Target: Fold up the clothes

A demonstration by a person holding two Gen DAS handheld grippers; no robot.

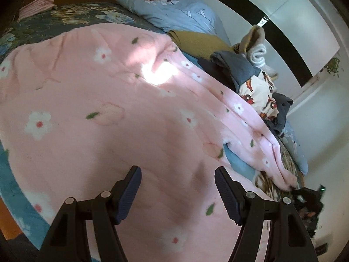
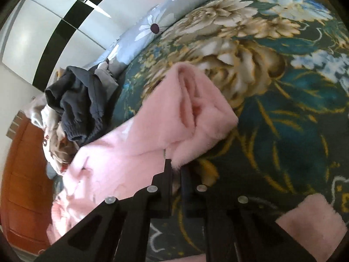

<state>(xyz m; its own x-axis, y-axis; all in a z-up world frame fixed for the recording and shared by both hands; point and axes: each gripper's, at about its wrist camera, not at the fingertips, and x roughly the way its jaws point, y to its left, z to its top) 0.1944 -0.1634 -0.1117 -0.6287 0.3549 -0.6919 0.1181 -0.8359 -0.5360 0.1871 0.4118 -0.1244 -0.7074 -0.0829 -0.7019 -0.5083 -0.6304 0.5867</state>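
Observation:
A pink fleece garment with white flowers [image 1: 113,109] lies spread over the bed. My left gripper [image 1: 177,173] is open and empty just above its near part. My right gripper [image 2: 175,167] is shut on a bunched pink fleece end of the garment [image 2: 196,118], held above the dark floral bedspread [image 2: 272,109]. The rest of the pink fleece trails to the left in the right wrist view [image 2: 104,166]. The right gripper shows faintly at the far lower right of the left wrist view [image 1: 309,198].
A pile of other clothes, dark grey [image 1: 237,65] [image 2: 80,100] and white printed [image 1: 259,93], lies at the bed's side. A mustard cloth [image 1: 196,41] and a light blue quilt [image 1: 174,13] lie beyond. A striped pink folded item [image 1: 37,6] sits far left. White wardrobe doors [image 1: 294,21] stand behind.

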